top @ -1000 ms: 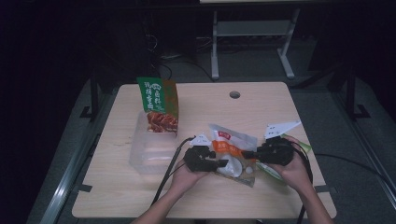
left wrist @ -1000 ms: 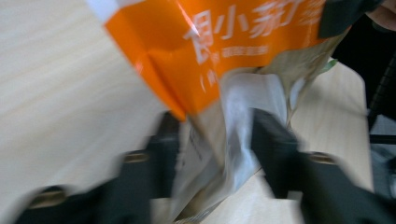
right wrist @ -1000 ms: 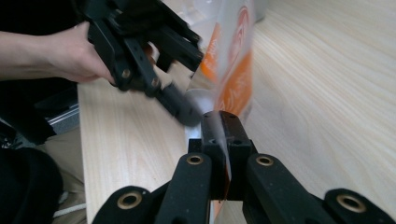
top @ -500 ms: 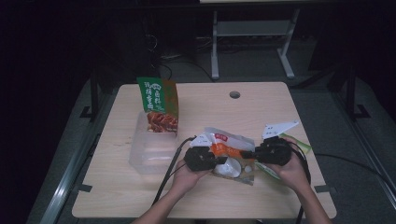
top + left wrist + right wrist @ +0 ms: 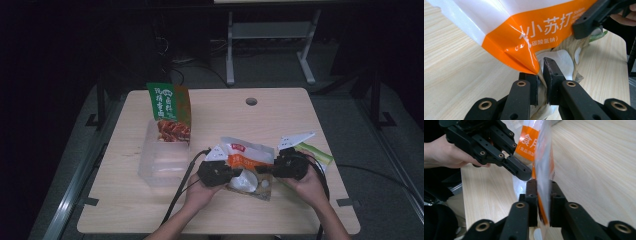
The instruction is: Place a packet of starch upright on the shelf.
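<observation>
Both grippers have drawn a little closer together over the last second, and the bag (image 5: 245,160) between them stays off the table (image 5: 280,110), near its front edge. The left gripper (image 5: 216,172) has its jaws closed on the bag's lower corner, where the orange panel comes to a point; in the left gripper view the film is pinched between the two black pads (image 5: 551,72). The right gripper (image 5: 289,166) clamps the opposite edge, and its own view shows the thin film (image 5: 543,170) standing upright between the jaws. The bag is white above and orange below, with large white characters reading 小苏打 and smaller ones, 碳酸氢钠, under them (image 5: 544,41); a line of tiny Latin print beside them is too small to read. Under the bag lies a flat pouch (image 5: 250,182) with a white patch and brown edge. To the left, a clear plastic box (image 5: 162,162) sits on the table with a green packet (image 5: 170,112) standing upright in its far end; the packet carries white characters I cannot make out and a picture of reddish food. Behind the right gripper, a green and white packet (image 5: 315,152) lies by the table's right edge.
</observation>
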The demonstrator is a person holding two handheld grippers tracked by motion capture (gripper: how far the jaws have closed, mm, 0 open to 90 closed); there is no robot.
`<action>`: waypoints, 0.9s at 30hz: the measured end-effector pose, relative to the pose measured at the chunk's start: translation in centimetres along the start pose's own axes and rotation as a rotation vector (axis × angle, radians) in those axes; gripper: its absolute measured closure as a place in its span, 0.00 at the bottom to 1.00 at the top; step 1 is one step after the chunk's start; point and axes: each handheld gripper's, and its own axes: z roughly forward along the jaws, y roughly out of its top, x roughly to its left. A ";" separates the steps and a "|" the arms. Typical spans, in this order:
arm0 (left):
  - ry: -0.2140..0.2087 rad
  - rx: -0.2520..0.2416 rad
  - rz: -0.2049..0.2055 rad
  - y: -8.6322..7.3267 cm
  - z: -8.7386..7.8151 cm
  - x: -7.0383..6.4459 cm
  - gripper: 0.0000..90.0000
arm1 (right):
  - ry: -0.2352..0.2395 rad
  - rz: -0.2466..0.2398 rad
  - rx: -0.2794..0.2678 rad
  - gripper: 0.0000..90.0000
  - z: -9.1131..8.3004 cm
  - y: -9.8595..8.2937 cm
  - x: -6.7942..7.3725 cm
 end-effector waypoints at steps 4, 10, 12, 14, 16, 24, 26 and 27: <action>0.000 0.004 0.000 -0.1 -0.4 0.0 0.88 | -0.016 -0.008 0.008 1.00 0.2 0.2 0.1; 0.029 0.033 0.026 -0.6 -1.7 -0.8 0.69 | -0.021 -0.042 -0.008 1.00 -0.3 0.3 0.8; 0.030 0.035 0.035 -0.7 -2.3 -1.0 0.66 | -0.031 -0.057 -0.014 1.00 -0.6 0.4 1.2; 0.028 0.039 0.034 -0.9 -2.9 -1.1 0.63 | -0.052 -0.080 -0.017 1.00 -0.9 0.5 1.8; 0.021 0.046 0.033 -1.1 -3.3 -1.2 0.61 | -0.071 -0.104 -0.019 1.00 -1.1 0.8 2.1; 0.021 0.060 0.084 -1.9 -4.6 -2.2 0.58 | -0.088 -0.125 -0.018 1.00 -1.2 1.9 2.7; 0.016 0.065 0.103 -2.3 -4.8 -2.3 0.56 | -0.086 -0.136 -0.013 1.00 -1.1 2.6 2.9; 0.016 0.065 0.103 -2.3 -4.8 -2.3 0.56 | -0.086 -0.136 -0.013 1.00 -1.1 2.6 2.9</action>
